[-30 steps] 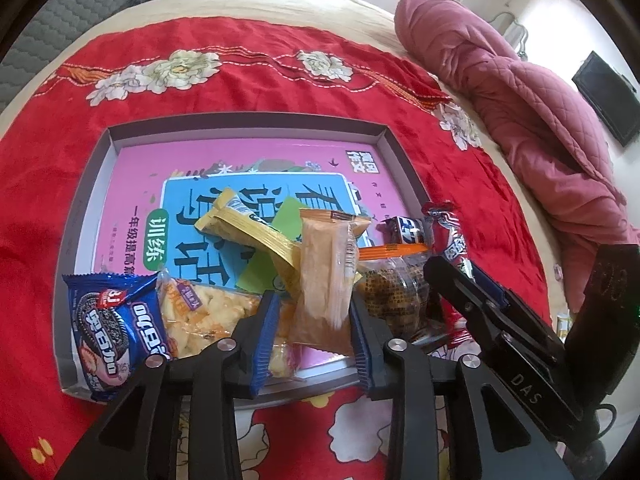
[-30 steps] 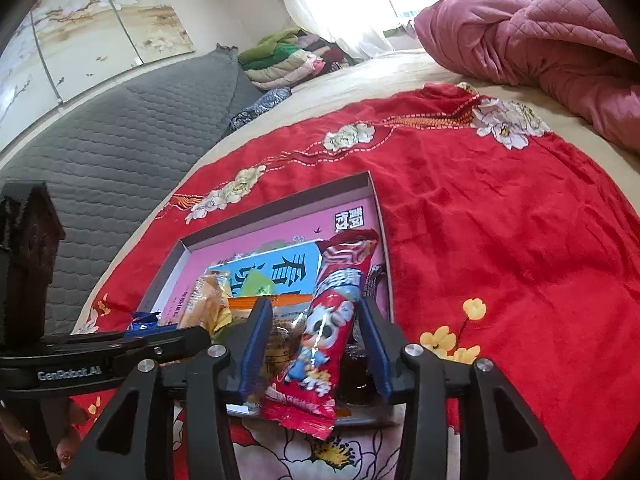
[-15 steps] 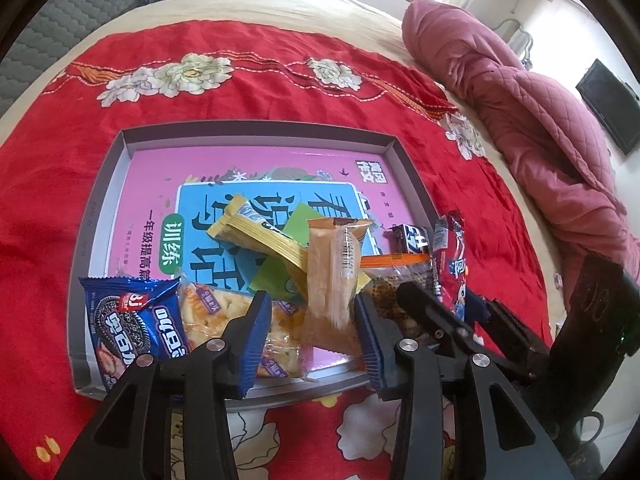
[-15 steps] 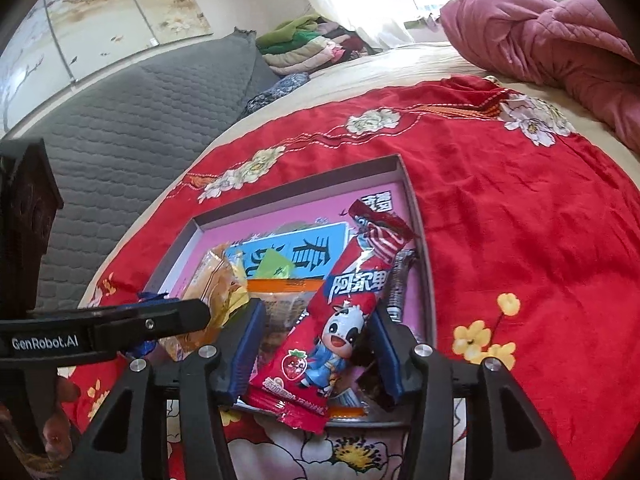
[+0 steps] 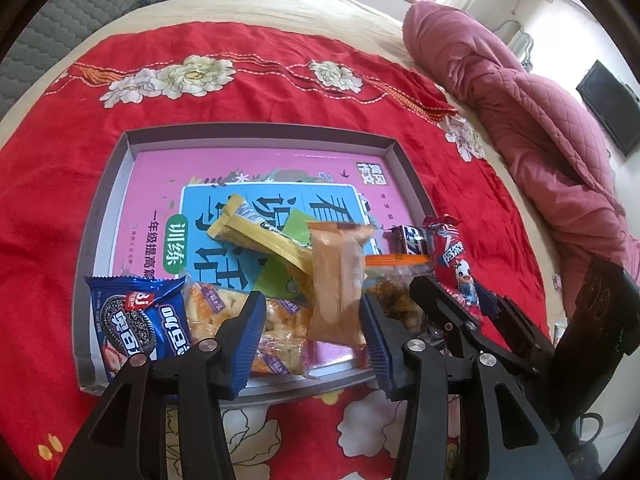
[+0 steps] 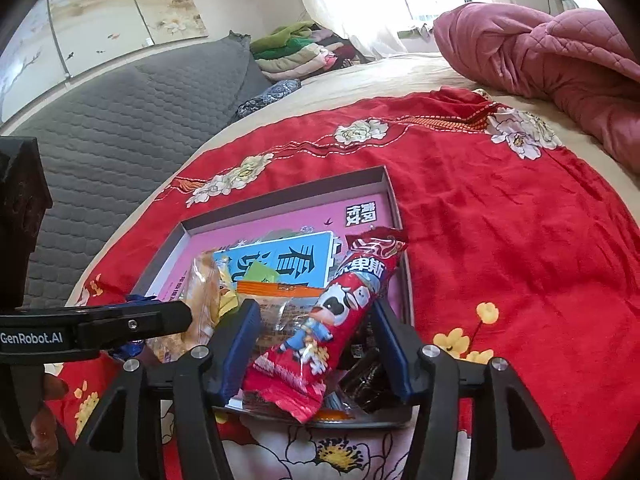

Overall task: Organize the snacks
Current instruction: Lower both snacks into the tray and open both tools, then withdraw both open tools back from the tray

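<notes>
On the red cloth (image 5: 60, 184) a grey tray (image 5: 256, 134) is laid, lined with a pink book (image 5: 160, 176). Snacks are crowded into the tray's near half: an Oreo pack (image 5: 132, 320) at the near left corner, a cracker bag (image 5: 276, 332) beside it, a yellow bar (image 5: 260, 232) lying over a green packet (image 5: 280, 272), an orange-topped bag (image 5: 396, 276) and a small dark pack (image 5: 408, 238) near the right wall.

The left gripper (image 5: 312, 332) is seen spread open, a tan packet (image 5: 340, 284) standing between its fingers with a gap on each side. The right gripper (image 6: 316, 344) is likewise open, and a red pouch (image 6: 340, 312) is propped between its fingers, its lower end hanging over the tray's near rim; whether either pad touches it cannot be told. Dark packs (image 6: 364, 376) lie under the pouch.

The far half of the tray is occupied only by the book. A pink quilt (image 5: 520, 92) is heaped to the right, well apart from the tray, and grey padding (image 6: 120, 120) borders the bed on the left.

"GenRobot.AI" is printed on the left gripper's side in the right wrist view. Chinese characters are printed on the book and the pouch, which also bears a cartoon cow.
</notes>
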A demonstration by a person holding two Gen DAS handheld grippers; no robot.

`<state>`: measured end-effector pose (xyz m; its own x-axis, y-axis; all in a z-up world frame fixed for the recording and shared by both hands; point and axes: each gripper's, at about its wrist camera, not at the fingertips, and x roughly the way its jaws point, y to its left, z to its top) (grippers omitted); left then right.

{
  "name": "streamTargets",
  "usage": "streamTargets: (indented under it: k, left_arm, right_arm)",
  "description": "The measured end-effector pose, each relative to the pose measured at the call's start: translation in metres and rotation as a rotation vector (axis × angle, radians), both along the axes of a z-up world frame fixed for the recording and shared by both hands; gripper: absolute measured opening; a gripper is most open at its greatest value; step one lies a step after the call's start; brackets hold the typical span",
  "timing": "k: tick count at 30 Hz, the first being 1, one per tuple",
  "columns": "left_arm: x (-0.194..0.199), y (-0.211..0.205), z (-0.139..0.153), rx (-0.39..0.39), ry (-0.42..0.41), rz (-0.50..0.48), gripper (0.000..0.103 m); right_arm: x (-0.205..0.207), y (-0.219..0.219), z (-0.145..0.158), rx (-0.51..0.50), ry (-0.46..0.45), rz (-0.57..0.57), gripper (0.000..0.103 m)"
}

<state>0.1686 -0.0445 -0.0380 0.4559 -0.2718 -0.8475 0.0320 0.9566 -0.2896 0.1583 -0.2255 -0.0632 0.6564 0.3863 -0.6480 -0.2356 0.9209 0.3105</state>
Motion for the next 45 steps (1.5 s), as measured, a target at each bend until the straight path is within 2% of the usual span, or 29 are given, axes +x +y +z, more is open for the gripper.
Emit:
streamTargets:
  k: [18,22,31,36,38,42,45]
  left_arm:
    - [-0.004,0.005,0.005,-0.008,-0.008,0.008,0.050]
    - [-0.006,0.006,0.007,-0.009,-0.013,0.009,0.051]
    - [-0.014,0.015,0.017,-0.023,-0.030,0.021,0.055]
    - [-0.022,0.026,0.025,-0.039,-0.039,0.030,0.056]
    - [-0.027,0.031,0.028,-0.040,-0.043,0.038,0.059]
    - [-0.043,0.041,0.033,-0.023,-0.046,0.062,0.062]
    - [-0.062,0.042,0.034,0.020,-0.059,0.048,0.062]
  right_arm:
    - [-0.008,-0.012,0.011,-0.008,-0.027,-0.050,0.060]
    - [-0.012,-0.012,0.017,-0.028,-0.044,-0.062,0.070]
    - [-0.023,-0.002,0.033,-0.075,-0.073,-0.064,0.072]
    - [-0.035,0.001,0.055,-0.081,-0.105,-0.079,0.082]
    - [-0.043,0.001,0.064,-0.074,-0.114,-0.088,0.084]
    - [-0.059,0.002,0.070,-0.074,-0.090,-0.109,0.086]
    - [-0.074,0.005,0.068,-0.080,-0.042,-0.104,0.088]
